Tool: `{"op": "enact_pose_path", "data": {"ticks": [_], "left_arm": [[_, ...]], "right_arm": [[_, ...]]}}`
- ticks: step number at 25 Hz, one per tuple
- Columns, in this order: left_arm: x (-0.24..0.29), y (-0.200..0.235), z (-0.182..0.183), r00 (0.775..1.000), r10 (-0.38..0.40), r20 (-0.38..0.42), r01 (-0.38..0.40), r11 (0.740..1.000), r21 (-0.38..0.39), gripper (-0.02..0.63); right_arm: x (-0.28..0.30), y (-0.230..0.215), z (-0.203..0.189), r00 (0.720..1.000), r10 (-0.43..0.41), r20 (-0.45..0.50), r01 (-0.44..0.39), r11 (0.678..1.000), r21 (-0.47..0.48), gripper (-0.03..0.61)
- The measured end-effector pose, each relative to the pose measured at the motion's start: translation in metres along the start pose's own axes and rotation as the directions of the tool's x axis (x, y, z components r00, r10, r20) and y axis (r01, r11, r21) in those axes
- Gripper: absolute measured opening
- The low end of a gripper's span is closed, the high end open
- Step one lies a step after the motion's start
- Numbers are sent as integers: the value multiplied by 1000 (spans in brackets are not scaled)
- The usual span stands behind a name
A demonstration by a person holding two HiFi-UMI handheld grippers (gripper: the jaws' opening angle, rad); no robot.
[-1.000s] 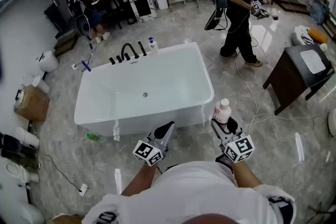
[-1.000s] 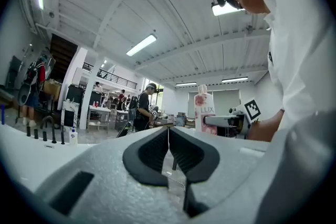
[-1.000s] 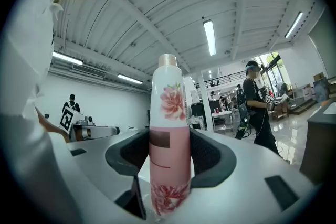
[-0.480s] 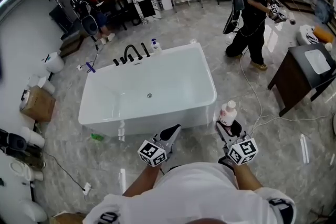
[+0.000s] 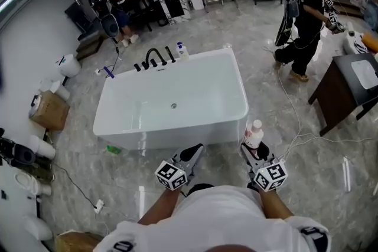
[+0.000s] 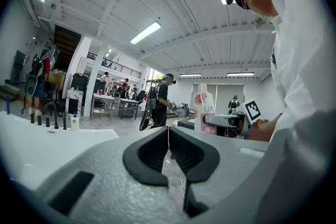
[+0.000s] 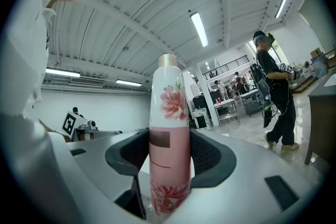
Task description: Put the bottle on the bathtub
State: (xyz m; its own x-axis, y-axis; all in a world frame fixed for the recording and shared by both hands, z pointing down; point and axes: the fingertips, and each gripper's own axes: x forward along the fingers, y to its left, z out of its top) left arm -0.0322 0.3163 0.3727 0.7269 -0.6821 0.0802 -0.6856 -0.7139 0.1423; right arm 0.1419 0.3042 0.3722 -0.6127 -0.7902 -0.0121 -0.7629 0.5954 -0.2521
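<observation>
While right gripper [image 5: 253, 149] clamps pink bottle [image 7: 169, 149], left gripper [image 6: 169, 138] closed, bathtub [image 5: 177, 134] beyond

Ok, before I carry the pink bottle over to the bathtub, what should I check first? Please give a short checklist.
1. Grip: right gripper is closed on the body of the bottle from both sides. Ok.
2. Bottle is upright, with the cap on top. Ok.
3. Left gripper is shut, holds nothing and is apart from the bottle. Ok.
4. Landing spot: the bathtub shows nothing on its near rim by the right corner. Ok.
5. Bottle above the rim: not ok. It is in front of the bathtub, over the floor.
6. Cable on the floor at the right: cannot tell if it crosses your step.
</observation>
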Motion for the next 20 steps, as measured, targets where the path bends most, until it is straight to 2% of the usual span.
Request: {"op": "enact_pose_path", "data": {"ticks": [14,20], "left_arm": [[12,-7,-7,999,6,-32,-7,999,-39,18],[24,-13,3,999,-31,-26,31,999,-14,18]], "right_arm": [[-20,-2,-17,1000,8,-28,-7,998,66,233],[-30,-20,-18,998,-52,-35,54,997,62,233]]}}
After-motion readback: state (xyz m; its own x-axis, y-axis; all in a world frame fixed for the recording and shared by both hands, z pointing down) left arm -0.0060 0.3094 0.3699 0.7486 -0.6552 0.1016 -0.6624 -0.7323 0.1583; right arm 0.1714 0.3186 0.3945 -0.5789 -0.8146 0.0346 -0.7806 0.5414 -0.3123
